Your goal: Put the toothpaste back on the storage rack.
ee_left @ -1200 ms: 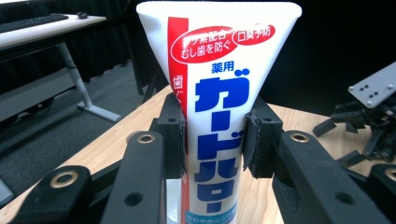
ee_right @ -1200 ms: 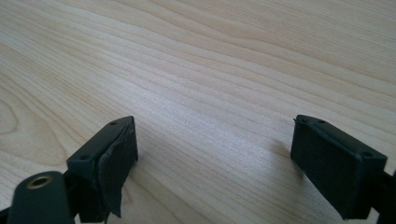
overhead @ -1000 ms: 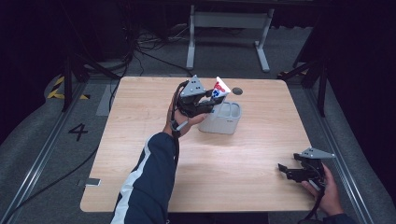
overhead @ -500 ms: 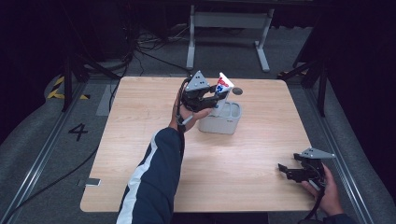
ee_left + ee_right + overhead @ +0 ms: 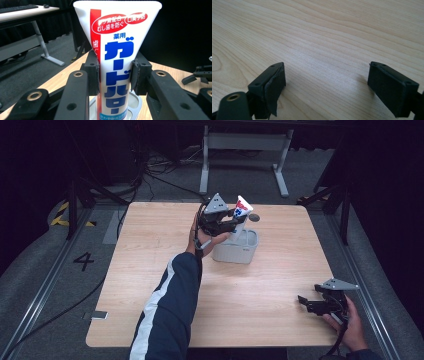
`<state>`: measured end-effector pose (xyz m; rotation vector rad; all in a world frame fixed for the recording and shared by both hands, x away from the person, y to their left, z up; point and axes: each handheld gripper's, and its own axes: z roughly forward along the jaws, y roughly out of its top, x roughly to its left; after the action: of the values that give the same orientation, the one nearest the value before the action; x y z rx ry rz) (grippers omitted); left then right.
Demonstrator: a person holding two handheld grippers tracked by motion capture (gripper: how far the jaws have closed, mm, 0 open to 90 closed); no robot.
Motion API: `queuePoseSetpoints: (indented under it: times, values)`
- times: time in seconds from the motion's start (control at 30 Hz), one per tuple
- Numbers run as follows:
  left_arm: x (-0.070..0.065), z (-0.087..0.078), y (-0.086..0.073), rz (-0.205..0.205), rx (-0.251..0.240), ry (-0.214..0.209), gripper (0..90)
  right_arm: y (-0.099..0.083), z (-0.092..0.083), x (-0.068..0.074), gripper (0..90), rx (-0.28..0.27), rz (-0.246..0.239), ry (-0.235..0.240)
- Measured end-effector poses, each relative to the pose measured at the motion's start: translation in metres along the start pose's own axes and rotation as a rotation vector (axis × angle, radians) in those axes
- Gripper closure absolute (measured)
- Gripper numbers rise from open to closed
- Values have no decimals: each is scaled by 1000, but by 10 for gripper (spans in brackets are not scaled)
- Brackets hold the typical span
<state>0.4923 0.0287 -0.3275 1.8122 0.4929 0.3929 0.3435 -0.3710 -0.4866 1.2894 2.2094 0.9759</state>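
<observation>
Clamped between the left gripper's (image 5: 113, 75) jaws: a white toothpaste tube (image 5: 116, 45) with red and blue print, upright, crimped end up, lower end over a grey container (image 5: 236, 249) just beneath the jaws. Well apart, near the surface's (image 5: 260, 300) close right corner: right gripper (image 5: 325, 85), jaws spread wide, nothing between them but bare wood
</observation>
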Motion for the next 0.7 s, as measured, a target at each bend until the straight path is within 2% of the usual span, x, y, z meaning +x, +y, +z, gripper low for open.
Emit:
queuePoseSetpoints:
  times: [0.23, 0.53, 0.7]
  values:
    - [2, 9, -5, -1, 9, 0, 652, 0, 0, 0, 153, -2, 1, 0]
    - [6, 17, -15, -22, 33, 4, 651, 0, 0, 0, 153, -2, 1, -1]
    - [5, 21, -20, -10, 58, 4, 651, 0, 0, 0, 153, -2, -1, -1]
